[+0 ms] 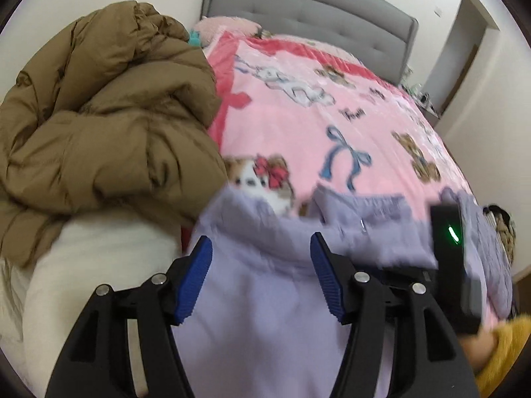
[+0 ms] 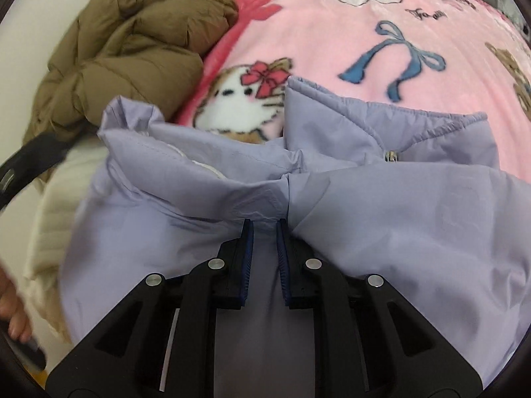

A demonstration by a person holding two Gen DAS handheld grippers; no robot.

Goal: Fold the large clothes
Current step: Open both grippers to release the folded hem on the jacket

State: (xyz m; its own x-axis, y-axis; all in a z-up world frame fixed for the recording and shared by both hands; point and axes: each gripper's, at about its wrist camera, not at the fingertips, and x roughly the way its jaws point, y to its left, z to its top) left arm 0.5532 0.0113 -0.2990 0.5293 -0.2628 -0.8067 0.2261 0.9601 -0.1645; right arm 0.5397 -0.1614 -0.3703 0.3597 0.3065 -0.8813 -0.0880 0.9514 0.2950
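The right claw [image 2: 264,225] pinched a fold of the lilac jacket [image 2: 398,215] on the bed's pink blanket [image 2: 332,33]. The left claw [image 1: 260,248] hung released above it, beside a brown coat [image 1: 109,116].

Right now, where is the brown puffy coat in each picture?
Left wrist view: brown puffer coat fills the left side, piled high.
Right wrist view: same coat sits upper left, above the lilac jacket.
Shared landmark: the blue bow on the pink blanket.
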